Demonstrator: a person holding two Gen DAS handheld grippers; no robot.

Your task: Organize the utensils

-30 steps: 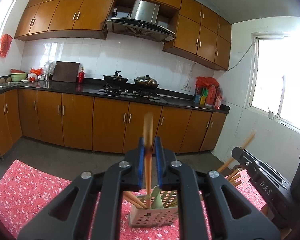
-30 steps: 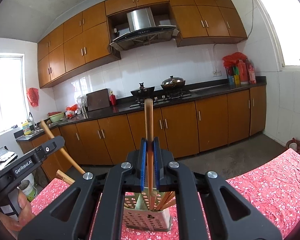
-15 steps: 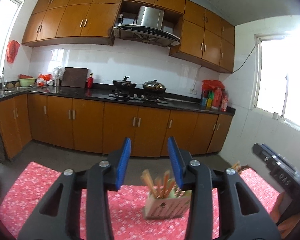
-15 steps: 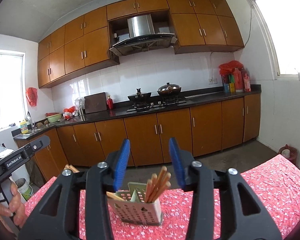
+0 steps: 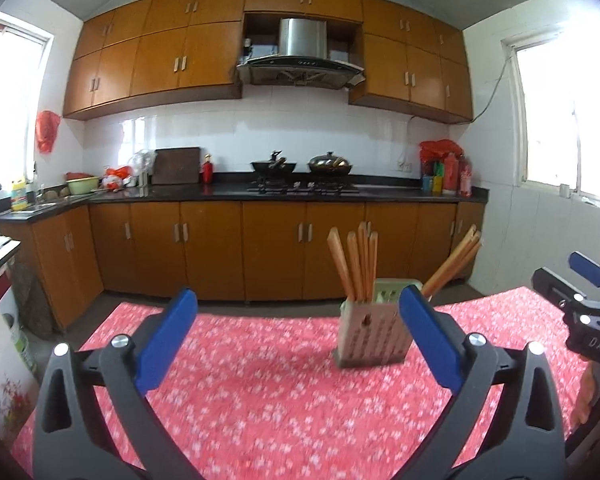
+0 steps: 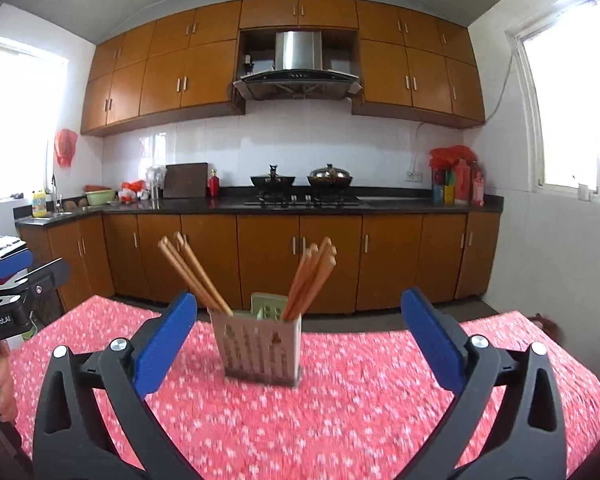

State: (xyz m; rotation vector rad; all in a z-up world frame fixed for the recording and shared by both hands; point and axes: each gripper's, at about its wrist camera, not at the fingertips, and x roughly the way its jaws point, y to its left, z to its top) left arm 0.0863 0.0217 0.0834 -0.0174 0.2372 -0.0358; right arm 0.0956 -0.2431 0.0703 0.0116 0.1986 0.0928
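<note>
Right wrist view: both my right gripper and left gripper are opening, empty, short of the utensil holder; its light, stiff, slippery chopsticks I'd pinch mid-shaft.

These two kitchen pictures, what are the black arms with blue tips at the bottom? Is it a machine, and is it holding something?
It is no machine. A person holds one hand tool in each hand, and a camera on each tool looks forward along its two fingers. One picture comes from the left tool, the other from the right tool. Both tools are opening, with nothing between the blue pads. On the red flowered tablecloth stands a holder with wooden chopsticks in it. At each picture's edge you see the other tool.
</note>
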